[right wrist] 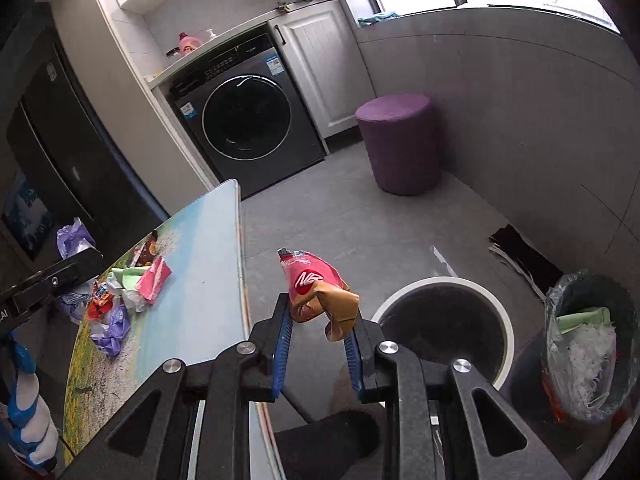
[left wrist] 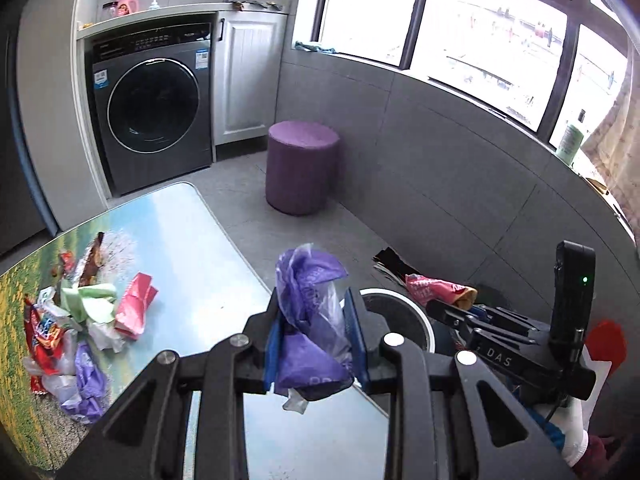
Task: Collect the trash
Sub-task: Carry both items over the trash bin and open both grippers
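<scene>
Purple bag (left wrist: 310,320) clamped in my left claw (left wrist: 314,344), red wrapper (right wrist: 316,288) clamped in right claw (right wrist: 318,340); both held clear of table (right wrist: 200,280) for white-rimmed bin (right wrist: 444,332), lower right.

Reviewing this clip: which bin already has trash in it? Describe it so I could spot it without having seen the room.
Start at the purple stool against the grey wall, then come forward across the floor to two bins. The used bin stands at the far right, beside the white-rimmed bin. It alone has a plastic liner holding green and white scraps; its neighbour's dark interior shows none.
</scene>
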{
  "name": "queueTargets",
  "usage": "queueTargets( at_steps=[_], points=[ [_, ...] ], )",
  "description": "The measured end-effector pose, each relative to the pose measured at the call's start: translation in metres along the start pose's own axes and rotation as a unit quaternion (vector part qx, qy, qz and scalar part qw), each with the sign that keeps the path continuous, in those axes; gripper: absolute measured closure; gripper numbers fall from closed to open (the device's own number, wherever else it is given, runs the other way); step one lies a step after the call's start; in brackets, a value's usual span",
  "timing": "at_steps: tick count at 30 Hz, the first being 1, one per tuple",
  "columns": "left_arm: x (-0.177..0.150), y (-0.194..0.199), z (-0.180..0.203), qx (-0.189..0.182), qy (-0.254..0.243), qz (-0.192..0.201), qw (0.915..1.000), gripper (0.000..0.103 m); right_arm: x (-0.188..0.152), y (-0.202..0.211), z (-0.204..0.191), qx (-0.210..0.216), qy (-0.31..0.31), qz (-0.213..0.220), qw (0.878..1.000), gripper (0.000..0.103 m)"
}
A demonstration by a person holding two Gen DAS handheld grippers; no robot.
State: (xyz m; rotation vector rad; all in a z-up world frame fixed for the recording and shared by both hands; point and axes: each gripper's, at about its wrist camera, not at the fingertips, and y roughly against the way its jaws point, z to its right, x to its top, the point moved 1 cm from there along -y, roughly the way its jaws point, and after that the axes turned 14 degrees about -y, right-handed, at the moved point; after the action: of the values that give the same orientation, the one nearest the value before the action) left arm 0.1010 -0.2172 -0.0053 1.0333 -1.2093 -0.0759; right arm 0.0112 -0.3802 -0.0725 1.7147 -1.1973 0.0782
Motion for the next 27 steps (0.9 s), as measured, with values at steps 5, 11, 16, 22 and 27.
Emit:
queueTargets(
  at_steps=[5, 11, 16, 22, 27],
  points=[
    [0.027, -0.062, 0.042, -0.026, -0.027, -0.030, 0.9988, 0.074, 0.014, -0.023, 0.054, -0.063, -0.033, -0.007, 0.997, 0.080],
    [0.041, -0.124, 0.073, -0.065, -0.021, -0.059, 0.9960, 0.073, 0.019, -0.047, 0.092, -0.095, -0.045, -0.023, 0.994, 0.077],
    [0.043, -0.157, 0.081, -0.086, -0.003, -0.076, 0.9934, 0.058, 0.023, -0.060, 0.110, -0.114, -0.050, -0.034, 0.992, 0.072],
    [0.041, -0.158, 0.082, -0.084, -0.002, -0.075, 0.9936, 0.056, 0.023, -0.056, 0.111, -0.130, -0.038, -0.023, 0.991, 0.053],
    [0.039, -0.129, 0.072, -0.042, -0.005, -0.047, 0.9980, 0.056, 0.023, -0.039, 0.094, -0.127, -0.019, -0.004, 0.992, 0.053]
  ],
)
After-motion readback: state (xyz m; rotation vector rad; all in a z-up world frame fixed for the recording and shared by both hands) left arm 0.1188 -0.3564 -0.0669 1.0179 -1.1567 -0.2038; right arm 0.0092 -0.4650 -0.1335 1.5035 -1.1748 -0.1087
